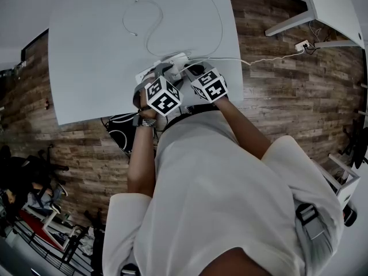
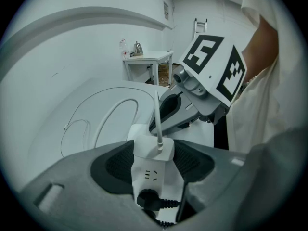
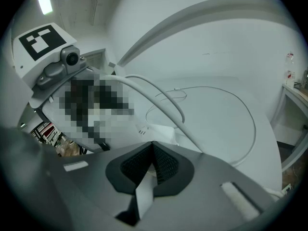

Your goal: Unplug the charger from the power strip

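A white power strip point(image 1: 172, 61) lies near the front edge of the white table point(image 1: 86, 50). My left gripper point(image 1: 160, 73) is shut on the power strip point(image 2: 151, 174), with a black pad against each long side. A black plug point(image 2: 148, 198) sits in its near socket, and a white cord point(image 2: 158, 121) rises from its far end. My right gripper point(image 1: 194, 72) meets the strip from the right. Its pads point(image 3: 166, 165) are pressed onto a thin white piece point(image 3: 157, 171), apparently the charger, right against the strip point(image 3: 156, 131).
A thin white cable point(image 1: 150, 25) loops across the table behind the strip. The strip's thick cord point(image 1: 270, 56) runs right to a socket point(image 1: 302, 45) on the wooden floor. White desks point(image 1: 328, 10) stand at the top right and clutter point(image 1: 34, 206) at the lower left.
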Demonstrator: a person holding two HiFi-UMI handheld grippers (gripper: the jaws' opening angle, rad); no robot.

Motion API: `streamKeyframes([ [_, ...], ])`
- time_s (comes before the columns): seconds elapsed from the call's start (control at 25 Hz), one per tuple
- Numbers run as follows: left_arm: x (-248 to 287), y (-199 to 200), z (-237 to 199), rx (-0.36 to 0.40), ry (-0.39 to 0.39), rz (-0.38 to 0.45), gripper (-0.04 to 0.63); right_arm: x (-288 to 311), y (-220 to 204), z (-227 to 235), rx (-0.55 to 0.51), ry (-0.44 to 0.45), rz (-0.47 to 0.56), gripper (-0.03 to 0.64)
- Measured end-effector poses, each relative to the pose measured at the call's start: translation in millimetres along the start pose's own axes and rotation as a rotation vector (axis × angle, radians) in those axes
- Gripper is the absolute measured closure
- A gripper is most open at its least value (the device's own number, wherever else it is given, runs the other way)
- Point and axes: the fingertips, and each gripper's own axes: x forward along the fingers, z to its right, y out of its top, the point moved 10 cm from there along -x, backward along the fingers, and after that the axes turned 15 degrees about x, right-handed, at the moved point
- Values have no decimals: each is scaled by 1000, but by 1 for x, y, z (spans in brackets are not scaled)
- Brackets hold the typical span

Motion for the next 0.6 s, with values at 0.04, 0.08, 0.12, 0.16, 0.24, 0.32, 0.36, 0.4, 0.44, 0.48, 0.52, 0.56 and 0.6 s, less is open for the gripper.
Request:
streamKeyframes([
  [0.04, 0, 0, 0, 1, 0, 0, 334, 0, 0, 0, 0, 0, -1, 615],
  [0.08, 0, 0, 0, 1, -1, 1, 334, 1, 0, 0, 1, 0, -3, 615],
  [0.12, 0, 0, -1, -1, -2, 3, 334, 1, 1, 0, 1, 0, -4, 615],
  [0.16, 0, 0, -1, -4, -2, 5, 334, 1, 1, 1, 2, 0, -4, 615],
  [0.24, 0, 0, -2, -18, -6, 9, 334, -1, 0, 0, 4, -1, -2, 615],
  [0.32, -1, 0, -3, -33, -10, 8, 334, -1, 0, 0, 8, -2, 4, 615],
  [0.36, -1, 0, -4, -40, -13, 7, 334, -1, 0, 0, 10, -2, 7, 615],
  [0.4, -1, 0, -4, -45, -14, 6, 334, -1, 0, 0, 13, -3, 9, 615],
  [0.44, -1, 0, -5, -49, -15, 5, 334, -1, 0, 0, 14, -3, 10, 615],
  [0.48, -1, 0, -6, -51, -15, 5, 334, -1, 1, 0, 15, -5, 11, 615],
  [0.52, -1, 1, -6, -53, -15, 5, 334, -1, 1, 0, 15, -6, 11, 615],
  [0.56, -1, 0, -6, -54, -13, 5, 334, -1, 0, 0, 15, -7, 12, 615],
  [0.6, -1, 0, -5, -55, -10, 4, 334, -1, 0, 0, 14, -7, 12, 615],
])
